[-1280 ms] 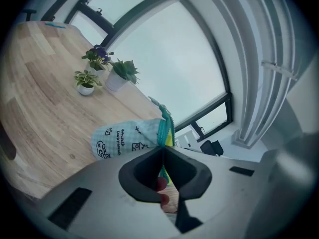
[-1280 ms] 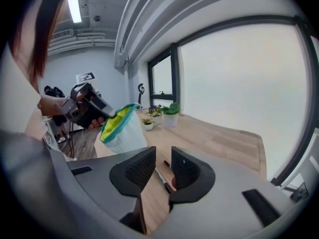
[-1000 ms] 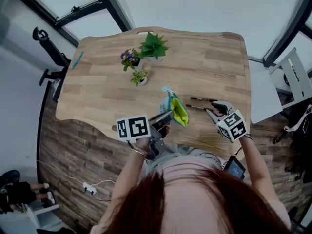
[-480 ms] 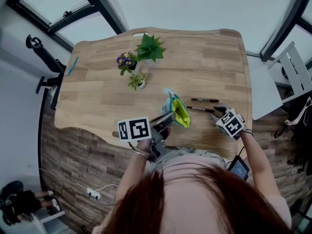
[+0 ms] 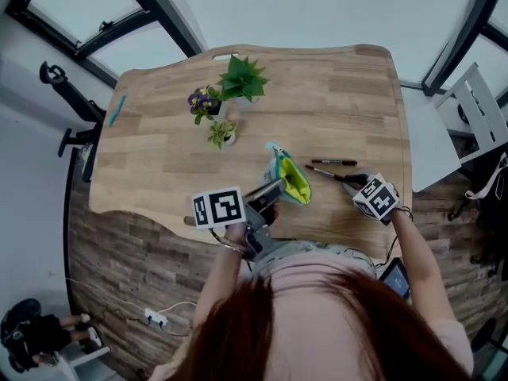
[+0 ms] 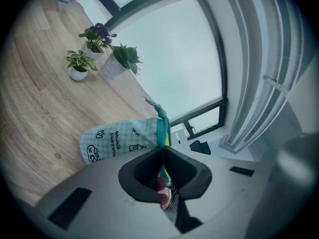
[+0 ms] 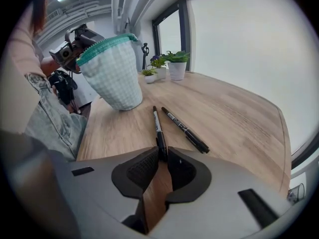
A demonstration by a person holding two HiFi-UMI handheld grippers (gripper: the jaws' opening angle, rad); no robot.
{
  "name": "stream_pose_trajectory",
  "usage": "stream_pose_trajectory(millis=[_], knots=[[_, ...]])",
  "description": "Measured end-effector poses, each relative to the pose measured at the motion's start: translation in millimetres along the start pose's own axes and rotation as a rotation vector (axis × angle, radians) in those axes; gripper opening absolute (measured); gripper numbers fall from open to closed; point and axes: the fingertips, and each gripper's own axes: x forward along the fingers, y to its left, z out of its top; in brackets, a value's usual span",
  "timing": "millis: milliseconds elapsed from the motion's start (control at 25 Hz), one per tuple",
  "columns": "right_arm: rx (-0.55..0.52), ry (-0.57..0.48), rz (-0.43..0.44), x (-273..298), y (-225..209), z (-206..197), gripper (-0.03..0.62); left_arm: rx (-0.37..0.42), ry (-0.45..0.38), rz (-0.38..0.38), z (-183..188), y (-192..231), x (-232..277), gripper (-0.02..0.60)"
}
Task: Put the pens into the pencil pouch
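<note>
A mint checked pencil pouch [image 5: 286, 179] with a yellow-green lining stands mouth-up near the table's front edge. My left gripper [image 5: 268, 194] is shut on its zipped rim [image 6: 162, 128] and holds it up. Two black pens lie to its right: the far pen [image 5: 334, 162] lies free, and the near pen [image 5: 324, 172] runs into my right gripper [image 5: 350, 180]. In the right gripper view the near pen [image 7: 158, 126] has its cap end between the jaws of the right gripper [image 7: 163, 153]. Those jaws have just been closing and now press on it. The far pen [image 7: 183, 128] lies beside it.
Three small potted plants [image 5: 225, 94] stand at the back left of the wooden table [image 5: 349, 94]. A blue object [image 5: 117, 109] lies near the left edge. The table's front edge runs just below both grippers, with my lap behind it.
My right gripper came down onto the near pen and its jaws closed around the pen's end. The left gripper and the pouch stayed where they were.
</note>
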Motion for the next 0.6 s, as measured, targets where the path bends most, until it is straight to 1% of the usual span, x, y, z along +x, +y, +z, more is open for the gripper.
stream_pose_trajectory(millis=[280,600], knots=[[0.009,-0.069,-0.025,-20.1,-2.6,11.9,0.049,-0.021,-0.032,-0.005,5.2,3.3,-2.1,0.012],[0.016,-0.199,-0.077,-61.7,-5.8,48.1,0.048,-0.036,-0.040,-0.016,7.3,3.2,2.2,0.012]])
